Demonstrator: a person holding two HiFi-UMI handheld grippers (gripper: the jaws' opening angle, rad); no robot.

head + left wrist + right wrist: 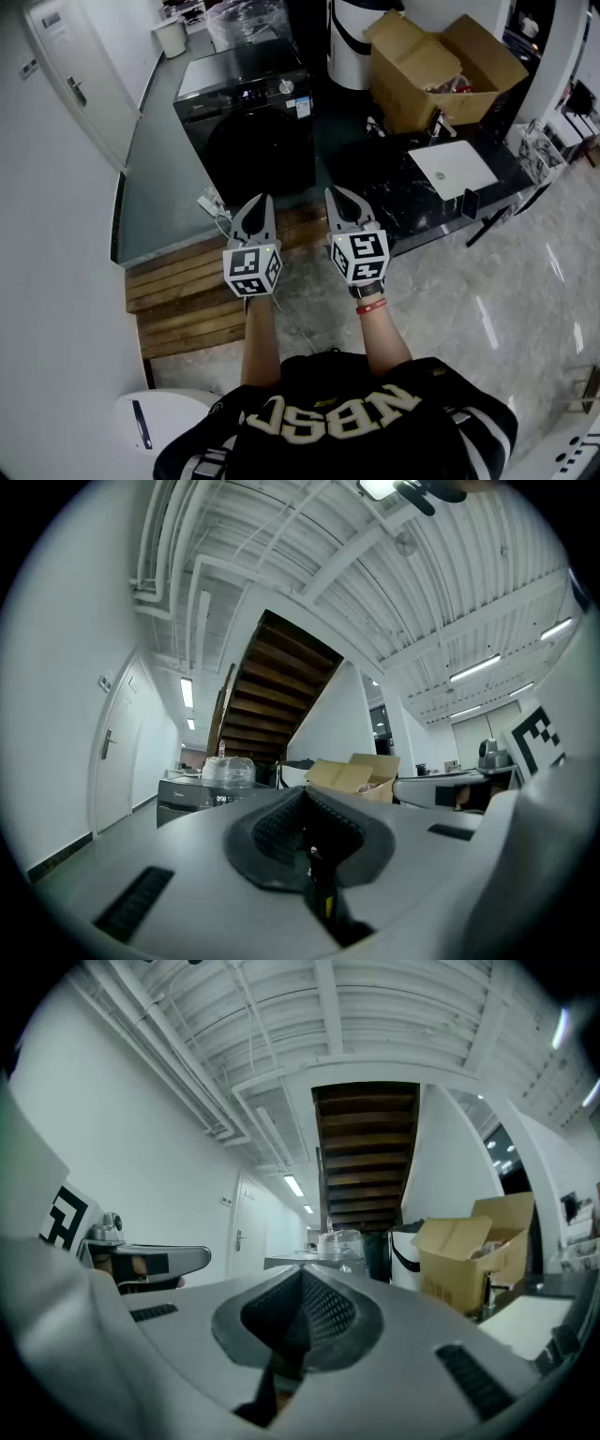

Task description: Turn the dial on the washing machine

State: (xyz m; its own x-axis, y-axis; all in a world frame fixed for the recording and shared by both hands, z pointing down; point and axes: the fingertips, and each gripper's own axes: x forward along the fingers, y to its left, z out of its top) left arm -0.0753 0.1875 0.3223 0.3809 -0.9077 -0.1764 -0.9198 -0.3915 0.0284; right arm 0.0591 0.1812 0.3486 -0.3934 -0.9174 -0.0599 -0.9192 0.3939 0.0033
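The black front-loading washing machine stands on the raised grey floor ahead of me, with a small silver dial on its top control strip. Both grippers hover side by side over the wooden steps, well short of the machine. My left gripper is shut with nothing between its jaws, and my right gripper is shut and empty too. In the left gripper view the shut left gripper points toward the distant washing machine. The right gripper view shows the closed right gripper and the washing machine far off.
Wooden plank steps lie below the grippers. An open cardboard box sits at the back right. A black marble counter with a white sink runs to the right. A white power strip lies by the machine's foot. A white door stands at the left.
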